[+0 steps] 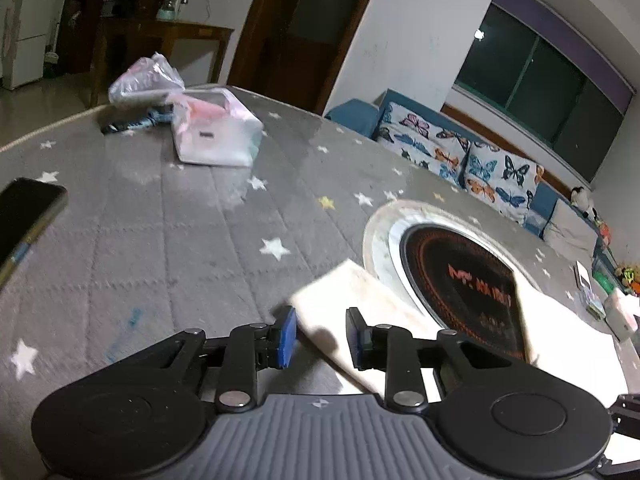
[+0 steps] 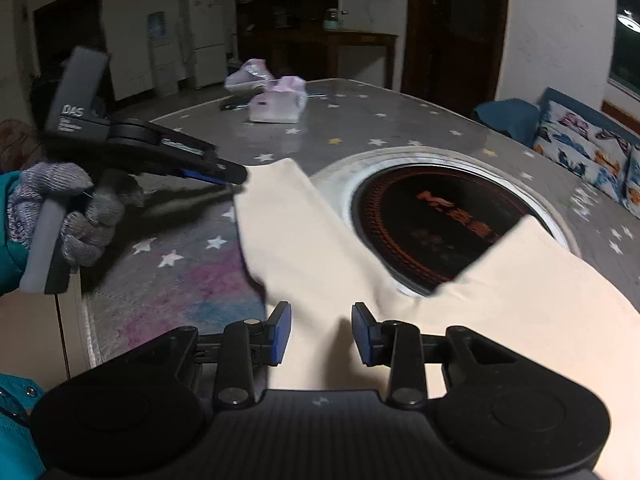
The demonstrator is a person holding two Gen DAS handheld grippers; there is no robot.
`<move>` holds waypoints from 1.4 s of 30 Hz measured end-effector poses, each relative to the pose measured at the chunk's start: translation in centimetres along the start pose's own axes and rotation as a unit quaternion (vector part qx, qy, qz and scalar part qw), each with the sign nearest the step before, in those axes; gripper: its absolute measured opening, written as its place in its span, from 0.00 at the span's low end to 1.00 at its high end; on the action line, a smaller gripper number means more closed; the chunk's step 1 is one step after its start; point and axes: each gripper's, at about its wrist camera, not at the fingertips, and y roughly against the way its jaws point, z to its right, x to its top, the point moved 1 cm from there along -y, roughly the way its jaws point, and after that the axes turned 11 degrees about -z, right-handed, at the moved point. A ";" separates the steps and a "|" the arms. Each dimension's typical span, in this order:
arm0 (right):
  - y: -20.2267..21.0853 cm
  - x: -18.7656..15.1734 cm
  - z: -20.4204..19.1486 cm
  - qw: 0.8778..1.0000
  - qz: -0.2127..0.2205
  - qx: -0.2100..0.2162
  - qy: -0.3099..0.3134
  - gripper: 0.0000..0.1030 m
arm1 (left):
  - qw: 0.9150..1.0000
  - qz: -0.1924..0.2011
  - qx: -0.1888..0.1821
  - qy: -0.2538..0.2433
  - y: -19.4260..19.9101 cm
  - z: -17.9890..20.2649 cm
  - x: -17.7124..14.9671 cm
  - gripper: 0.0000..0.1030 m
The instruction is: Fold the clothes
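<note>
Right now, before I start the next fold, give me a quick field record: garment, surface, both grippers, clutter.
garment: cream garment, spread flat, two ends pointing away, partly covering the round cooktop
surface: grey star-print table cover
left gripper: open, over the left end of the cloth, nothing held
right gripper: open, above the cloth's near part, nothing held
clutter: phone at left edge; plastic bags at far side
</note>
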 end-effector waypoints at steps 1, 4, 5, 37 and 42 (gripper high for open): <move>-0.4 0.2 -0.3 1.000 -0.003 0.007 0.003 0.33 | 1.000 -0.002 0.002 -0.004 -0.3 0.2 0.0 0.23; -1.4 0.3 -1.4 0.999 -0.012 0.031 0.013 0.33 | 1.000 -0.001 0.010 -0.013 -1.3 0.5 0.2 0.07; -1.5 0.3 -1.8 0.999 -0.012 0.036 0.016 0.33 | 1.000 0.002 0.013 -0.014 -1.5 0.5 0.3 0.04; 5.9 -2.7 2.0 0.998 0.037 -0.013 -0.056 0.33 | 0.998 0.041 -0.039 -0.007 0.1 3.5 1.9 0.02; 8.2 -5.0 5.1 0.991 0.050 -0.055 -0.109 0.33 | 0.989 0.074 -0.104 -0.072 3.8 8.9 2.1 0.02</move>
